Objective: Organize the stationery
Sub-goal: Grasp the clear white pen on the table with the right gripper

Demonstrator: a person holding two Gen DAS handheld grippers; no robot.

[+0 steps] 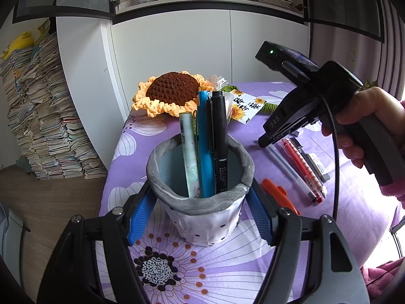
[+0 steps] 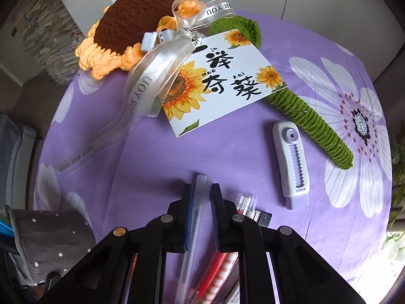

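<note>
A grey-rimmed fabric pen pot (image 1: pixel 202 217) stands on the purple flowered cloth, and my left gripper (image 1: pixel 200 202) is shut on its sides with the blue pads. Inside it stand a white patterned pen (image 1: pixel 188 152), a blue pen (image 1: pixel 203 139) and a black marker (image 1: pixel 219 131). To the pot's right, my right gripper (image 2: pixel 201 190) points steeply down, shut on a clear pen (image 2: pixel 195 228) that lies on the cloth. Beside that pen lie a red pen (image 2: pixel 217 271) and a dark pen. In the left wrist view the right gripper (image 1: pixel 263 141) touches down at the clear pen's (image 1: pixel 286 164) far end.
An orange clip-like item (image 1: pixel 278 195) lies just right of the pot. A white and lilac cutter (image 2: pixel 293 167) lies past the pens. A crochet sunflower (image 2: pixel 131 17) with ribbon, card (image 2: pixel 227 76) and green stem (image 2: pixel 316 124) fills the far side. The table's left edge drops to the floor.
</note>
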